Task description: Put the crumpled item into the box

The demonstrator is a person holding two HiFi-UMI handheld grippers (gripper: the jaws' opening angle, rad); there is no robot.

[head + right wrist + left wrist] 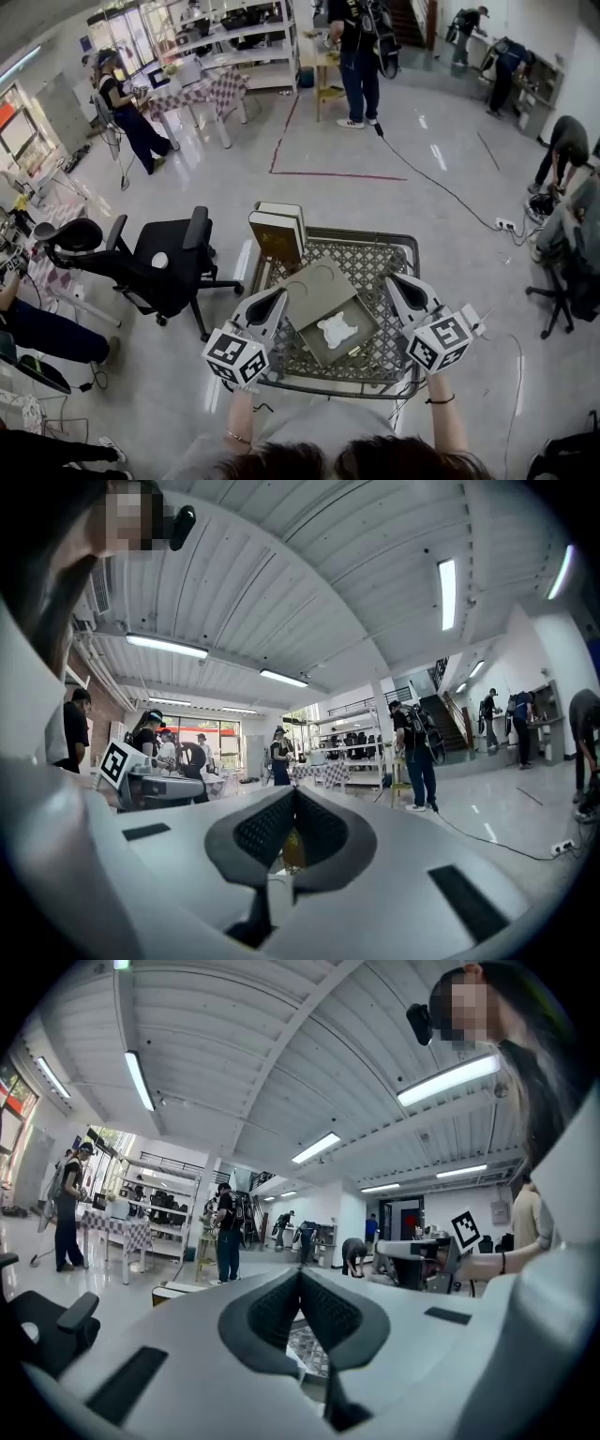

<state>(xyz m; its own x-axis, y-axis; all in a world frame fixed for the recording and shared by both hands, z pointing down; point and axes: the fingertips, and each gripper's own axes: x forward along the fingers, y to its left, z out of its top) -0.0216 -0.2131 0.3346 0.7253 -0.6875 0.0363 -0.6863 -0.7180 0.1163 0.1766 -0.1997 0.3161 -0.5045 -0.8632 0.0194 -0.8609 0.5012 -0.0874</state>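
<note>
Head view: crumpled item (337,329) sits near right hand-held gripper (396,281).

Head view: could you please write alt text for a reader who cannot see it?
A white crumpled item lies inside an open grey box on a small patterned table. The left gripper and right gripper flank the box, fingers closed and empty.

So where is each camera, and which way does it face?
Head view: on the person's head, looking steeply down at table, box, forearms, left tool, right tool.
Left gripper view: rides the left tool, sees ceiling beyond its shut jaws.
Right gripper view: same, on the right tool.
Shared: each gripper view glimpses the other tool.
</note>
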